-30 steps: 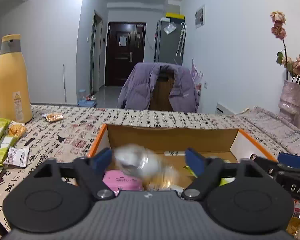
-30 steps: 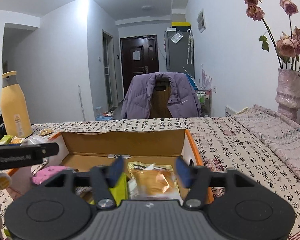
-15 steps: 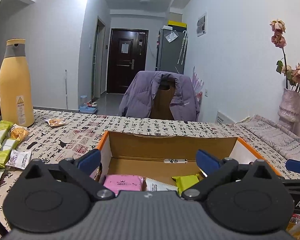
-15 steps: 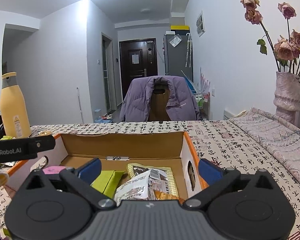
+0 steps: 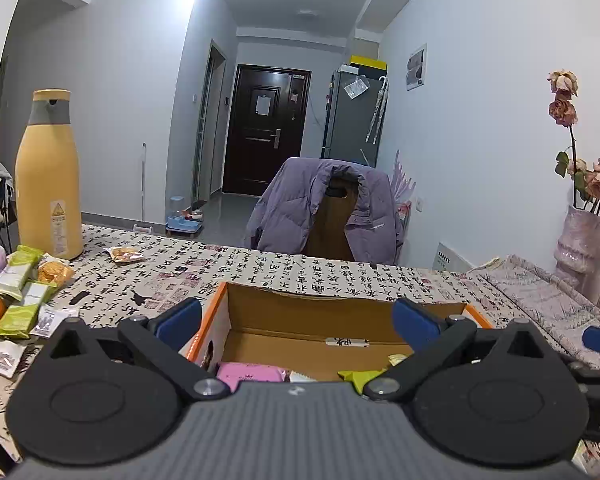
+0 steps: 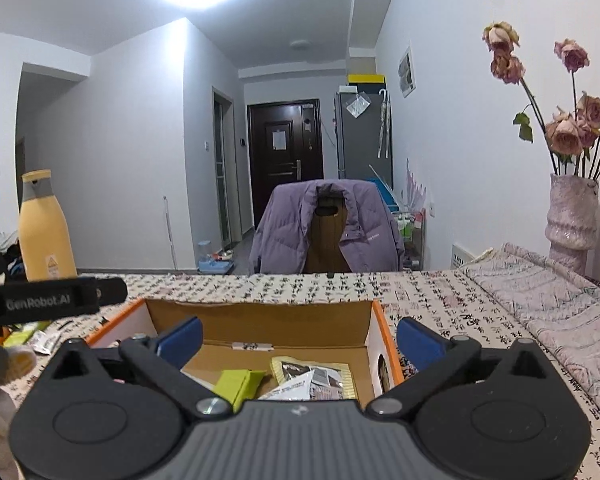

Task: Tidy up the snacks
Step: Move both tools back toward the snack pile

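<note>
Both my grippers, left gripper point(image 5: 296, 320) and right gripper point(image 6: 298, 336), hung spread, empty, over cardboard box point(image 6: 256, 320); step: between drops; loose snacks point(image 5: 20, 292) lay left on table; next: left reach, pinch one

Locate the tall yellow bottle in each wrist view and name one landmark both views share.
Left wrist view: the yellow bottle stands large at the far left, on the patterned tablecloth, just behind the loose snack packets.
Right wrist view: the same bottle is smaller, at the left edge, above the other gripper's black arm.
Shared landmark: the chair draped with a purple jacket, behind the table's far edge.
</note>
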The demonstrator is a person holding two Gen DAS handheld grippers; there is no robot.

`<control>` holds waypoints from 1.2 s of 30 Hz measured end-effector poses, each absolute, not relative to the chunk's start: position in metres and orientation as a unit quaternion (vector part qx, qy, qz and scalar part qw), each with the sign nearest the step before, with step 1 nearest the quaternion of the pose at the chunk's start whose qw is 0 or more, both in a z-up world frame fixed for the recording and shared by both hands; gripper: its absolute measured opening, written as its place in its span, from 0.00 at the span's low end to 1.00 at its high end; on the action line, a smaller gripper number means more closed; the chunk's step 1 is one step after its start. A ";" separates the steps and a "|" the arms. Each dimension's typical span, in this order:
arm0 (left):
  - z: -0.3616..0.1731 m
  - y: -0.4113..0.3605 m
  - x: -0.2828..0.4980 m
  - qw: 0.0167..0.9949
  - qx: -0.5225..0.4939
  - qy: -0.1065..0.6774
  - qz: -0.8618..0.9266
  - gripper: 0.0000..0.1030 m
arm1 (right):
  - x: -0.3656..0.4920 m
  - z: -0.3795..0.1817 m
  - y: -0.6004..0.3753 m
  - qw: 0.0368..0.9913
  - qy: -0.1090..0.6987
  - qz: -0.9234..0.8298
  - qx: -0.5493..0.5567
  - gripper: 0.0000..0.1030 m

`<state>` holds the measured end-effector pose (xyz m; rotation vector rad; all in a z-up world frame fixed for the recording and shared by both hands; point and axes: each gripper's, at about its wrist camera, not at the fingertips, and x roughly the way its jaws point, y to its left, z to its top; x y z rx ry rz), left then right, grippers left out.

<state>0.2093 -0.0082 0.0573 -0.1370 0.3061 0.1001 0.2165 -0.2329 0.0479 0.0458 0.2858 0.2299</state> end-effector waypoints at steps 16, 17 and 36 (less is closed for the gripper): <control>0.040 -0.014 0.144 0.983 -0.052 0.168 0.045 1.00 | 0.151 0.040 -0.261 0.983 0.146 0.108 0.006 1.00; 0.038 -0.014 0.140 0.983 -0.052 0.170 0.044 1.00 | 0.147 0.038 -0.263 0.983 0.148 0.106 0.005 1.00; -0.012 -0.014 0.097 0.975 -0.029 0.219 0.020 1.00 | 0.112 -0.012 -0.305 0.969 0.231 0.076 -0.047 1.00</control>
